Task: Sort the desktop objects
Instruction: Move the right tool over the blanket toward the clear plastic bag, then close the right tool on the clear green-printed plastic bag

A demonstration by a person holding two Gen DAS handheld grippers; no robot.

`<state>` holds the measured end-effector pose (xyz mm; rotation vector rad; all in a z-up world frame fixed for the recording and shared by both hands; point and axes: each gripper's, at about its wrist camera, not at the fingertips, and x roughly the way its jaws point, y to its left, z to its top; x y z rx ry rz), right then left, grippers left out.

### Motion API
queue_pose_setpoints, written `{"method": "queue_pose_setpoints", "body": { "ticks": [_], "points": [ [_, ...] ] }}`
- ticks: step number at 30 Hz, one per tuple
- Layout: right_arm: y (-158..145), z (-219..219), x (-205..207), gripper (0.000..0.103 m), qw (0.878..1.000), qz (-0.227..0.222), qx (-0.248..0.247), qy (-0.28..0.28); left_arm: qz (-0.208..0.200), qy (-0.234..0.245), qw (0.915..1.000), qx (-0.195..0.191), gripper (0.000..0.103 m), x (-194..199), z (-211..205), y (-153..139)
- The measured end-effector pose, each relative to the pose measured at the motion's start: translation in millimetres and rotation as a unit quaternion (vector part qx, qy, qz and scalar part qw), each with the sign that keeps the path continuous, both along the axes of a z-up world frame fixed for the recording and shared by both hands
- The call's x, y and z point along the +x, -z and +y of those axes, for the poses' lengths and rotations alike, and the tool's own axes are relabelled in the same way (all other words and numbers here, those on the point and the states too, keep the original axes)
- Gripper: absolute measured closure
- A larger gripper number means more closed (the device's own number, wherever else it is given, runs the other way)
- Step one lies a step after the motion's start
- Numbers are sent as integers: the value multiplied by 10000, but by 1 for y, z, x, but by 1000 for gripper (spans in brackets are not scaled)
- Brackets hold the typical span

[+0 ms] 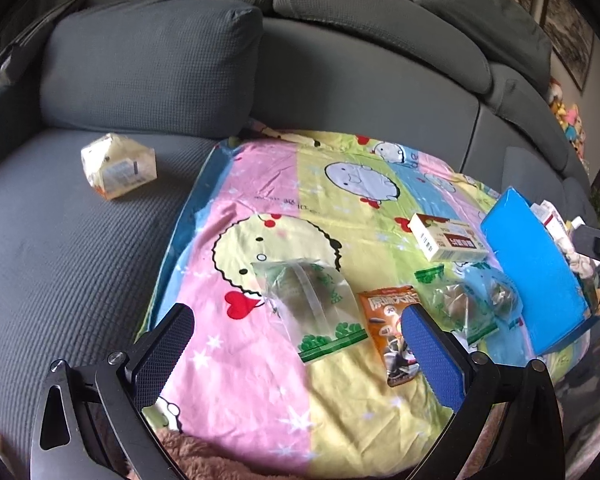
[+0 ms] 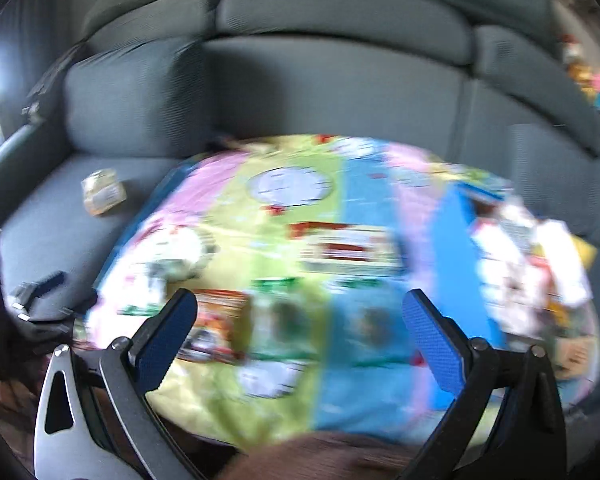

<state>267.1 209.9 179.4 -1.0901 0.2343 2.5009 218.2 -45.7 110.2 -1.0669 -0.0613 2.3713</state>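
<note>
On a cartoon-print cloth (image 1: 260, 208) lie a clear green-printed bag (image 1: 312, 308), an orange snack packet (image 1: 392, 340), a second clear bag (image 1: 468, 304) and a white-and-red box (image 1: 446, 242). A blue box (image 1: 536, 276) at the right holds several packets. My left gripper (image 1: 296, 316) hovers open above the first clear bag, nothing between its fingers. The right wrist view is motion-blurred. There my right gripper (image 2: 300, 300) is open and empty over the cloth (image 2: 292, 208), with the orange packet (image 2: 216, 324) by its left finger and the white-and-red box (image 2: 348, 252) beyond.
A grey sofa (image 1: 340, 80) with cushions surrounds the cloth. A small wrapped packet (image 1: 118, 166) lies on the seat at left, also seen as a blurred packet (image 2: 102, 192) in the right wrist view. The other gripper's black frame (image 2: 32, 300) shows at left.
</note>
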Motion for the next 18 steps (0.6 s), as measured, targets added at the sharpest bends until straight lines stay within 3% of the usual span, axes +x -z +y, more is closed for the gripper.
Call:
{"method": "queue_pose_setpoints", "body": {
  "ticks": [4,8,18],
  "points": [
    [20,-14,-60,1,9962,-166,-617,-588,-110,-33,9999,-111,0,-8,5,15],
    [41,-27,-112,1,9903,-505,-891,-934,-290,4,9995,-152,0,-18,8,28],
    [72,-40,-175,5,9807,-905,-1130,-1314,-472,-64,9989,45,0,-38,9,38]
  ]
}}
